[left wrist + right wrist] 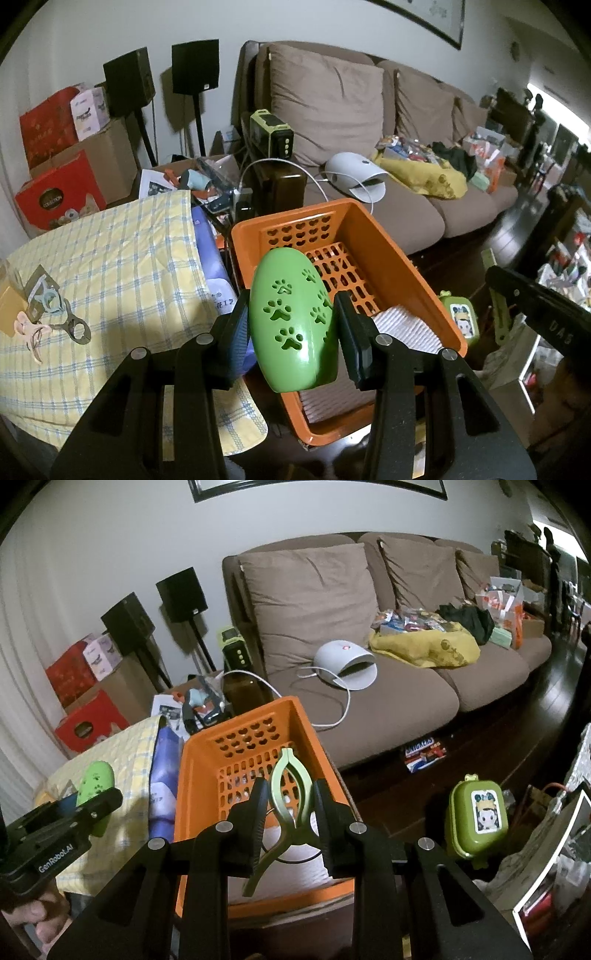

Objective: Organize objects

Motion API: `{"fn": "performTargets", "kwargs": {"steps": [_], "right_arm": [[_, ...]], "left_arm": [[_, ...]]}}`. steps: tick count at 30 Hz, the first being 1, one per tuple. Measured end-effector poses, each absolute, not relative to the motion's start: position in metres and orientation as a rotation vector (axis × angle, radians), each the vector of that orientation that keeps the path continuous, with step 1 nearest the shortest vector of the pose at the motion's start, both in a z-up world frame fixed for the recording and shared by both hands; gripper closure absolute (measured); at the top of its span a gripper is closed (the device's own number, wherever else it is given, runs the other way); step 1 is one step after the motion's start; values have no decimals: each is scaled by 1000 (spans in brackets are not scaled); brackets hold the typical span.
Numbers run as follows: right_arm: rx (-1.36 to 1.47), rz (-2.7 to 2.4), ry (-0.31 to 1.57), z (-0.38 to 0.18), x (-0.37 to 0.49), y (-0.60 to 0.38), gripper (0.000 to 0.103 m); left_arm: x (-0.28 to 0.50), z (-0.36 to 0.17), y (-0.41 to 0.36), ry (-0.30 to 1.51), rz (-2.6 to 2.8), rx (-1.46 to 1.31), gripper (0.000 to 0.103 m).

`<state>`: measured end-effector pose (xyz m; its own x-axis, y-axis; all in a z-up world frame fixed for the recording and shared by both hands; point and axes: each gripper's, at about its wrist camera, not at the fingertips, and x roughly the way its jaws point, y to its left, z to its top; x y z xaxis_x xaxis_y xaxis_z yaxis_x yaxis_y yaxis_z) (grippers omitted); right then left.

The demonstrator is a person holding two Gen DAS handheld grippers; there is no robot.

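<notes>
Centre frame: left gripper [293, 325] clamps green paw-print case [293, 321] | right gripper [290, 819] clamps green clip [290, 797] over orange basket [199, 775] | "SNICKERS" box [424, 755], "GenRobot.AI" on left gripper.

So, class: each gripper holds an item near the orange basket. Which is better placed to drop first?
Probably the right gripper: its green clip hangs over the orange basket; the left gripper's green case sits nearer the rim.

Green case [295, 325] with paw-print cutouts; orange basket [388, 243], heart holes; yellow-blue checked cloth [110, 258]; pale-green clip [290, 794].
</notes>
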<state>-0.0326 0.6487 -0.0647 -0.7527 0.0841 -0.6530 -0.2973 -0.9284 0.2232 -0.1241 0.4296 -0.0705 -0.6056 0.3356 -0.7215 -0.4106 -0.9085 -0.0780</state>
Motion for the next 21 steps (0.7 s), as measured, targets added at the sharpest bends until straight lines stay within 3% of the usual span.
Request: {"fn": "performTargets", "kwargs": {"steps": [21], "right_arm": [[-1031,2691,480,-79,-40,652,78]], "left_arm": [[-129,-75,427,129,2498,-1124,62]]}}
